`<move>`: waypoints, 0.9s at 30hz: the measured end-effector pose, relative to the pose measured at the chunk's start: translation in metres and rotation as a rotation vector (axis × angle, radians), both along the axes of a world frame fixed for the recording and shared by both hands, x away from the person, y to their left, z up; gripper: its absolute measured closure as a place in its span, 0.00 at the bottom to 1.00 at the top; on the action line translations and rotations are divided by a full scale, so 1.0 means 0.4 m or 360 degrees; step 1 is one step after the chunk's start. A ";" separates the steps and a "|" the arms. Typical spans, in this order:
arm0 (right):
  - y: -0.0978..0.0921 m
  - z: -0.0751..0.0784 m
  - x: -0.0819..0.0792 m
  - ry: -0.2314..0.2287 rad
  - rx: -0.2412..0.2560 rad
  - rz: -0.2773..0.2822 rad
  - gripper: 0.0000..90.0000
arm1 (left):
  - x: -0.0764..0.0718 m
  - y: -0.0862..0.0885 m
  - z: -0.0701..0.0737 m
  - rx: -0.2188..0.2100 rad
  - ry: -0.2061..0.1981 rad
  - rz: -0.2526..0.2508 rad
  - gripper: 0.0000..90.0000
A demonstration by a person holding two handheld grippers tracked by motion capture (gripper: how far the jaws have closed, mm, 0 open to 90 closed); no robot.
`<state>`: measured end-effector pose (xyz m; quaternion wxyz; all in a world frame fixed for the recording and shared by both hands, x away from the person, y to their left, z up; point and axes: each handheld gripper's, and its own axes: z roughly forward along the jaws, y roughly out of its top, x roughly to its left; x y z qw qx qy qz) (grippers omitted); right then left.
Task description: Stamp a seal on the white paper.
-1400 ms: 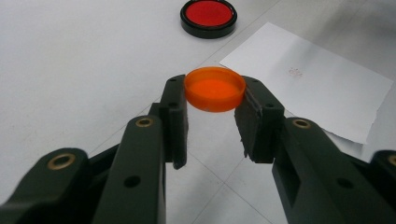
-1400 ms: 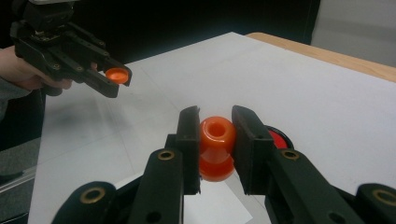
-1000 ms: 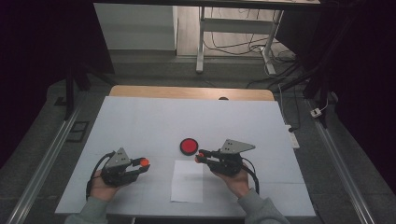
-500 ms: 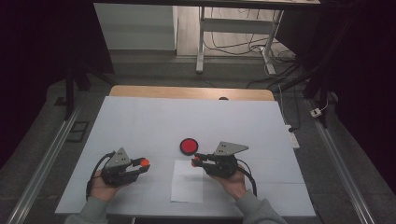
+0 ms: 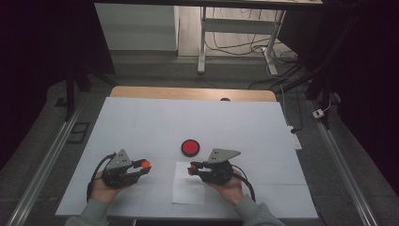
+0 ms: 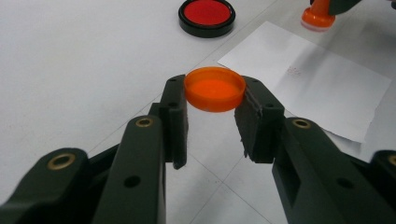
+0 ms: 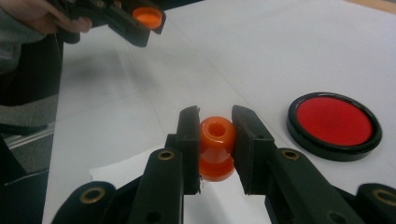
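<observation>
My left gripper (image 6: 215, 87) is shut on a shallow orange cap (image 6: 215, 88), held a little above the white table. In the high view this gripper (image 5: 143, 165) sits at the front left with the cap (image 5: 146, 164) at its tip. My right gripper (image 7: 215, 116) is shut on an orange stamp (image 7: 216, 147), base down, over the upper left part of a white paper sheet (image 5: 189, 186). From above, the right gripper (image 5: 193, 169) points left with the stamp (image 5: 191, 171) at the sheet's far edge. Whether the stamp touches the paper I cannot tell. A faint red mark (image 6: 294, 70) shows on the paper (image 6: 322, 88).
A round red ink pad (image 5: 190, 147) in a black rim lies open just beyond the paper, also seen as the ink pad (image 7: 334, 123) right of the stamp. The white table mat (image 5: 141, 122) stretches wide behind it. A wooden edge (image 5: 188, 92) bounds the far side.
The right gripper with the stamp has moved left and toward the near edge, away from the ink pad and over the paper. The left gripper has stayed put.
</observation>
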<state>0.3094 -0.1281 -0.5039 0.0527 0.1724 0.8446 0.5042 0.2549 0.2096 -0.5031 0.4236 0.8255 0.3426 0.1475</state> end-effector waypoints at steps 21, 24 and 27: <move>0.024 -0.038 -0.017 -0.0054 -0.0159 0.0042 0.81 | -0.001 0.002 0.001 -0.0005 -0.0003 0.0003 0.73; 0.025 -0.039 -0.019 -0.0056 -0.0164 0.0041 0.81 | 0.000 0.002 0.000 -0.0003 -0.0003 0.0003 0.72; 0.027 -0.044 -0.021 -0.0055 -0.0175 0.0051 0.81 | 0.000 0.002 0.000 -0.0004 -0.0002 0.0002 0.72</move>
